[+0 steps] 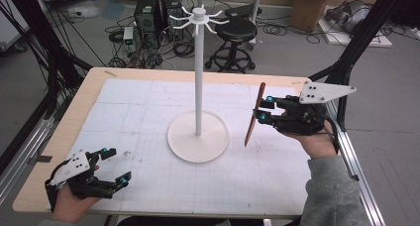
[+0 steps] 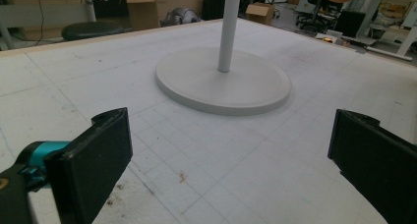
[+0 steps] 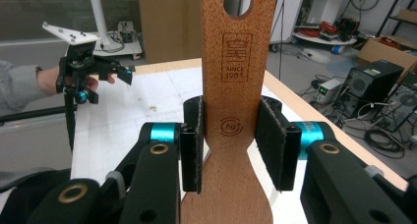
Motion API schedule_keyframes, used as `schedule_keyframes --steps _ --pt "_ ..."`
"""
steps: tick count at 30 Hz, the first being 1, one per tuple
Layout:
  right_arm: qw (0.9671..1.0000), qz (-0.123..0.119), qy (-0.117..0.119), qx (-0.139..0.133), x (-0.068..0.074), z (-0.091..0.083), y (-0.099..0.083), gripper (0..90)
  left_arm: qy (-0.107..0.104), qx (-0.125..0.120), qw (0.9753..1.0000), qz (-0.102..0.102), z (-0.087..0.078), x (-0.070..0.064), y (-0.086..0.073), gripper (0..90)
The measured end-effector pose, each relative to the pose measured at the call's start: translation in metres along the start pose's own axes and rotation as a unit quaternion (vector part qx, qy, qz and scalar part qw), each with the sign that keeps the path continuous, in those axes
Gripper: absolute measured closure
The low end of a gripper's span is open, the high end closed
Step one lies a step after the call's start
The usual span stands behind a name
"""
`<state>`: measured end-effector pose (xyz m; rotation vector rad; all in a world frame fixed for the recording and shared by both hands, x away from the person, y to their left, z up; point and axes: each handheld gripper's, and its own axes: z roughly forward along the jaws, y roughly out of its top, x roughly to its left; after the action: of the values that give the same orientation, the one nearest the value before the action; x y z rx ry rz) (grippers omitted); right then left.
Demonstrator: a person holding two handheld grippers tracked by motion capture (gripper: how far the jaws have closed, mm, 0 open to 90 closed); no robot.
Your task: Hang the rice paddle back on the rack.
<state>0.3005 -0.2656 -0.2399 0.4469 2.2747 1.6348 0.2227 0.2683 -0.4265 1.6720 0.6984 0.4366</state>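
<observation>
A white stand (image 1: 198, 122), a tall pole on a round flat base with short hooks spreading from its top, rises from the middle of a table (image 1: 89, 84) covered with white gridded paper. To the left of the stand and nearer the person, well apart from its base, the left gripper (image 1: 113, 165) rests low over the paper in the person's left hand (image 1: 69, 203); its two black jaws are spread wide and hold nothing, and in the left gripper view the stand's base (image 2: 223, 79) lies ahead between them. To the right of the stand, near the pole but apart from it, the right gripper (image 1: 261, 110) is lifted above the table in the person's right hand (image 1: 317, 141). Its jaws are closed on the narrow neck of a wooden spatula (image 1: 254, 114), which hangs roughly upright, tilted slightly, above the paper just beside the base's right edge. In the right gripper view the pads (image 3: 193, 143) press the handle from both sides, and a slot is cut through the wood above them.
</observation>
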Motion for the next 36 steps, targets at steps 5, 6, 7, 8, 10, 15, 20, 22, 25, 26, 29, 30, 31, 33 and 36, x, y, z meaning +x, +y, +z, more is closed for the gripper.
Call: schedule_keyframes --steps 5,6,7,8,10,15,20,22,25,26,29,30,31,33,36 --pt "0.9999 -0.001 0.011 0.002 -0.004 0.006 0.011 64.3 0.0 0.001 1.0 -0.001 0.0 0.0 0.0 3.4" --pt "0.9999 -0.001 0.014 0.001 -0.004 0.007 0.013 64.3 0.0 0.001 1.0 -0.002 0.0 0.0 0.0 3.4" --pt "0.9998 0.0 0.017 0.002 -0.005 0.008 0.016 64.3 0.0 0.002 1.0 -0.001 0.0 0.0 0.0 3.4" --pt "0.9999 0.0 0.016 0.002 -0.006 0.009 0.018 64.3 0.0 0.001 1.0 -0.002 0.0 0.0 0.0 3.4" --pt "0.9998 -0.001 0.018 0.003 -0.008 0.011 0.021 64.3 -0.002 0.002 1.0 -0.002 0.0 -0.001 0.0 3.4" --pt "0.9998 0.005 0.02 0.008 -0.021 0.017 0.024 64.3 0.0 0.004 1.0 -0.002 0.0 -0.001 -0.001 3.4" --pt "0.9994 0.008 0.032 0.002 -0.033 0.018 0.026 64.3 0.007 0.006 0.9999 -0.007 -0.002 0.0 -0.002 3.4" --pt "0.9993 0.004 0.038 0.001 -0.035 0.019 0.028 64.3 0.009 0.003 0.9999 -0.009 -0.003 0.0 -0.001 3.4" --pt "0.9985 0.009 0.053 0.011 -0.037 0.021 0.032 64.3 0.011 0.005 0.9999 -0.009 -0.003 0.0 -0.002 3.4" --pt "0.9984 0.01 0.053 0.014 -0.038 0.022 0.033 64.3 0.009 0.005 0.9999 -0.009 -0.002 -0.001 -0.002 3.4" --pt "0.9984 0.013 0.053 0.016 -0.039 0.023 0.037 64.3 0.008 0.005 0.9999 -0.008 -0.003 -0.002 -0.002 3.4" --pt "0.9983 0.013 0.054 0.016 -0.04 0.023 0.038 64.3 0.009 0.004 0.9999 -0.008 -0.004 -0.002 -0.002 3.4" --pt "0.9983 0.011 0.055 0.015 -0.04 0.024 0.04 64.3 0.01 0.004 0.9999 -0.008 -0.004 -0.001 -0.002 3.4" --pt "0.9986 0.009 0.052 0.01 -0.041 0.025 0.045 64.3 0.011 0.004 0.9999 -0.009 -0.005 0.0 -0.002 3.4" --pt "0.9986 0.01 0.052 0.009 -0.042 0.028 0.052 64.3 0.012 0.002 0.9999 -0.011 -0.006 0.0 -0.002 3.4"
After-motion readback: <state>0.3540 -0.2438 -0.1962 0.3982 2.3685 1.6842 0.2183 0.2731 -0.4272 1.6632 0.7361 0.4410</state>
